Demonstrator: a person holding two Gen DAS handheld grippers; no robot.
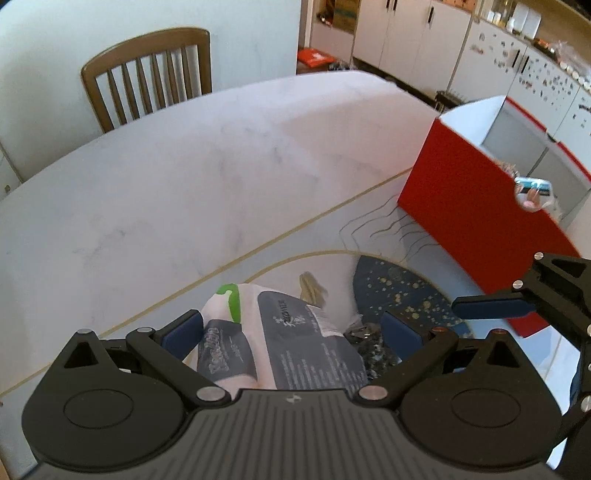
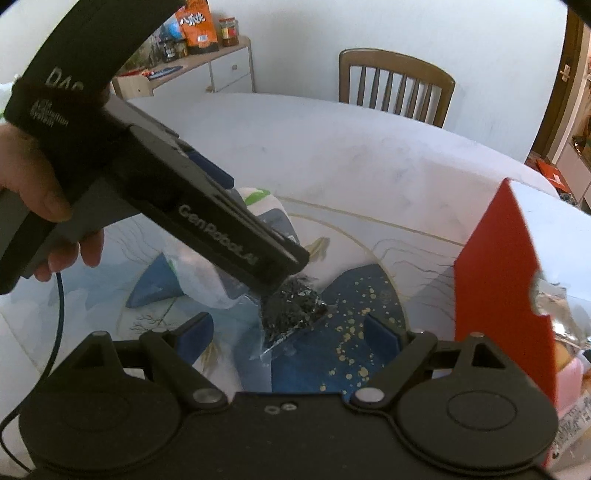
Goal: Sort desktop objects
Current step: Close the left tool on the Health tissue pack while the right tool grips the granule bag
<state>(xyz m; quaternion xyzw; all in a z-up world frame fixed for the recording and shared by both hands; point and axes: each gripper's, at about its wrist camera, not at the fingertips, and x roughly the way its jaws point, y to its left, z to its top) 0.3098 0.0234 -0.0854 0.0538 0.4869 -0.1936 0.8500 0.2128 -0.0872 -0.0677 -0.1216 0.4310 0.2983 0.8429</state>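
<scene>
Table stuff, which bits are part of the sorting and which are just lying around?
Job: white packet, dark bag, red box, left gripper, right gripper.
Lying about: chair, sideboard snacks, blue mat.

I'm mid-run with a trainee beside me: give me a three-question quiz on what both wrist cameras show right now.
1. True or false: the left gripper is shut tight on the white and grey packet.
2. Which container stands to the right on the table? A) a red box B) a wicker basket C) a green bucket
3. Fill in: the small clear bag of dark bits lies on the dark ____ mat with gold speckles.

Key:
1. False: its jaws are spread, with the packet lying between them.
2. A, the red box.
3. blue. The right gripper hangs open over it.
</scene>
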